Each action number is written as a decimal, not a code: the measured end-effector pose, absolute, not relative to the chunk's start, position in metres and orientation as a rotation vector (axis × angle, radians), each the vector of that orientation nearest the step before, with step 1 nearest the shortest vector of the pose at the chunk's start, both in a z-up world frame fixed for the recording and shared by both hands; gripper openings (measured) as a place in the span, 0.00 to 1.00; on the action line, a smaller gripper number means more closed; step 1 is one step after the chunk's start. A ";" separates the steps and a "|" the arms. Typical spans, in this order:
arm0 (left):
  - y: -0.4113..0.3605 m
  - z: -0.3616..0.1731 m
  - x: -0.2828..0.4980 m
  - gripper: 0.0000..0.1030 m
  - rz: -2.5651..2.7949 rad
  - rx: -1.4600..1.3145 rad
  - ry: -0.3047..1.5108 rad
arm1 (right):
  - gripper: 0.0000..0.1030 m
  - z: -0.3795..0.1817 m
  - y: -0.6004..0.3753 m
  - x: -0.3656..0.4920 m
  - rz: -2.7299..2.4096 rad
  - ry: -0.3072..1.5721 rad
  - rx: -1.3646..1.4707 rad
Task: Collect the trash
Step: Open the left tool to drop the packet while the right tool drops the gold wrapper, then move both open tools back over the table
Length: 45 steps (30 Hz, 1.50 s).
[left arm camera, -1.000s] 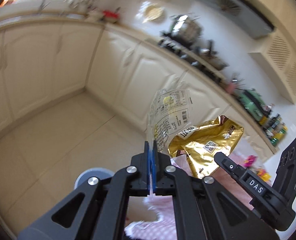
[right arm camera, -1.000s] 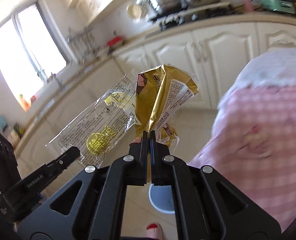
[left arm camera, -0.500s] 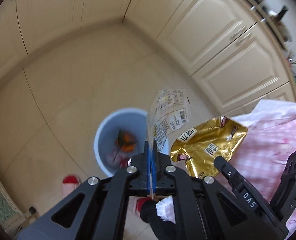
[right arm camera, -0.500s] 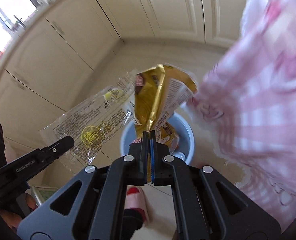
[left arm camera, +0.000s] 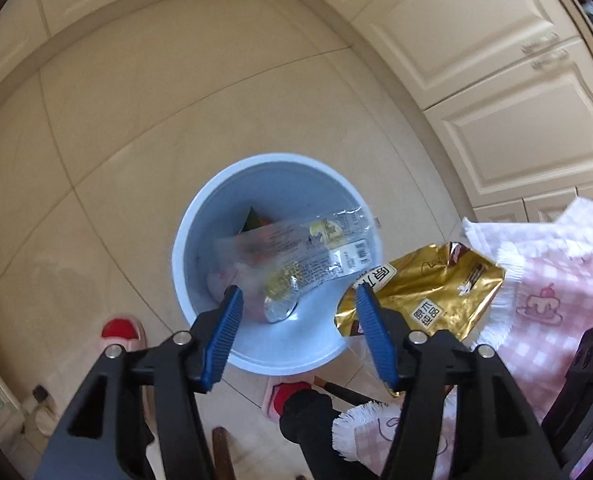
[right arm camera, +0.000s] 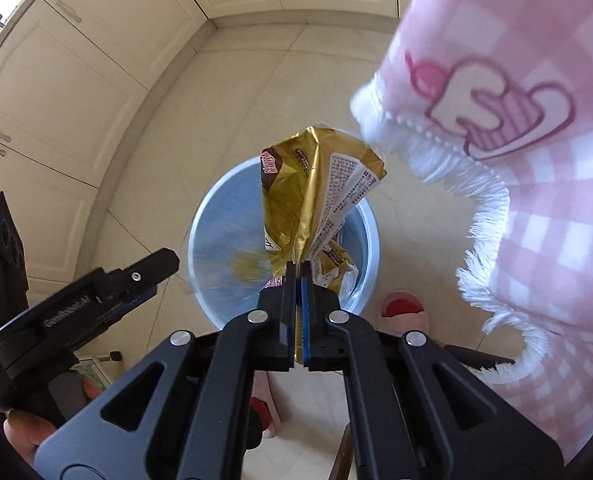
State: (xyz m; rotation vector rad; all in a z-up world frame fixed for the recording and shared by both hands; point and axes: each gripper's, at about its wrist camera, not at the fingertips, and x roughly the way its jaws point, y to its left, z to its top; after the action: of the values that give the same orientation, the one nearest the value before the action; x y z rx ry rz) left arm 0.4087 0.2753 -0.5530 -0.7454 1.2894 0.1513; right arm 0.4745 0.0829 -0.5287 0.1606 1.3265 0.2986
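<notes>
Letting go at last: the left gripper (left arm camera: 296, 312) was pinching the clear wrapper (left arm camera: 308, 252) half a second ago, now its jaws are opening with nothing between them and the wrapper is dropping into the blue bin (left arm camera: 200, 216), onto orange and foil scraps. One piece binned. The right gripper (right arm camera: 298, 276) is clamped tight on the gold bag (right arm camera: 316, 184), right above the bin.
</notes>
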 end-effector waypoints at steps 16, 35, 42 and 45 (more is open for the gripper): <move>0.280 -0.562 0.419 0.56 0.197 -0.745 1.339 | 0.02 -0.543 0.083 0.471 0.315 1.345 0.170; 0.276 -0.543 0.418 0.56 0.166 -0.723 1.310 | 0.28 -0.530 0.098 0.464 0.324 1.307 0.166; 0.271 -0.518 0.405 0.56 0.180 -0.647 1.261 | 0.28 -0.505 0.095 0.455 0.318 1.274 0.134; 0.270 -0.504 0.397 0.56 0.192 -0.610 1.229 | 0.28 -0.480 0.094 0.447 0.325 1.235 0.103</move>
State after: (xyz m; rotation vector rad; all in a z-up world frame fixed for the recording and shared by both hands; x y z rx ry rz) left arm 0.3970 0.2704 -0.5037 -0.6105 1.2288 0.1916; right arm 0.4469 0.0943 -0.4800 0.1030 1.2346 0.3251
